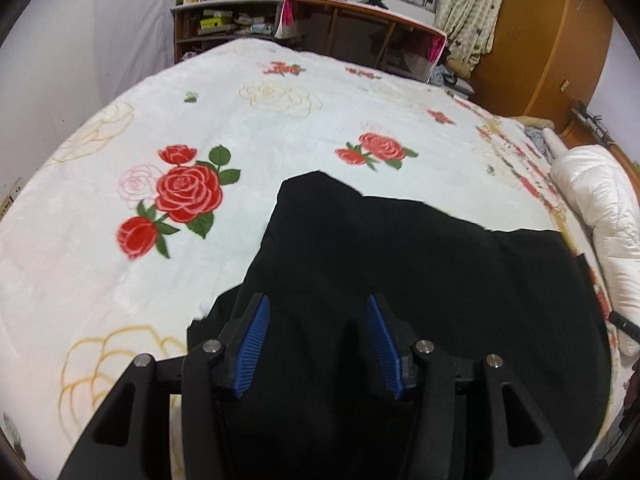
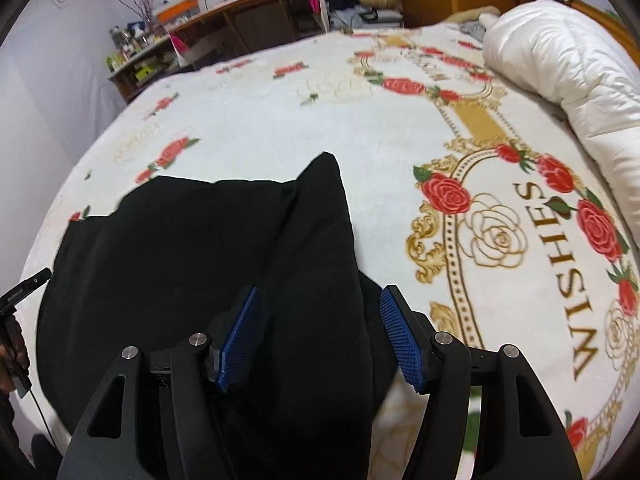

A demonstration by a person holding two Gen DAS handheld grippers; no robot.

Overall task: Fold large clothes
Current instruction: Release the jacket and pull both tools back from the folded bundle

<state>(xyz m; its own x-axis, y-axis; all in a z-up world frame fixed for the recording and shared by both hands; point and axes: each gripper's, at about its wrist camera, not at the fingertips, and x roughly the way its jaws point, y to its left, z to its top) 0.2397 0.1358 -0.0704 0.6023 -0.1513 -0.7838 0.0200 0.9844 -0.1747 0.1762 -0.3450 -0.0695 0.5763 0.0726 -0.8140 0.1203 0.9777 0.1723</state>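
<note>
A large black garment (image 1: pixel 420 272) lies spread on a bed covered by a white blanket with red roses (image 1: pixel 240 140). My left gripper (image 1: pixel 318 304) is open just above the garment's near left part, with nothing between its blue pads. In the right wrist view the same black garment (image 2: pixel 200 248) lies on the blanket (image 2: pixel 380 128). My right gripper (image 2: pixel 318 296) is open over the garment's near right edge, with nothing between its pads. The garment's near part is hidden under both grippers.
A rolled white duvet (image 1: pixel 600 208) lies along the bed's right side; it also shows in the right wrist view (image 2: pixel 560 60). A wooden desk (image 1: pixel 360 20) and cluttered shelves (image 1: pixel 224 20) stand beyond the bed. The left gripper's tip (image 2: pixel 24 284) shows at the left edge.
</note>
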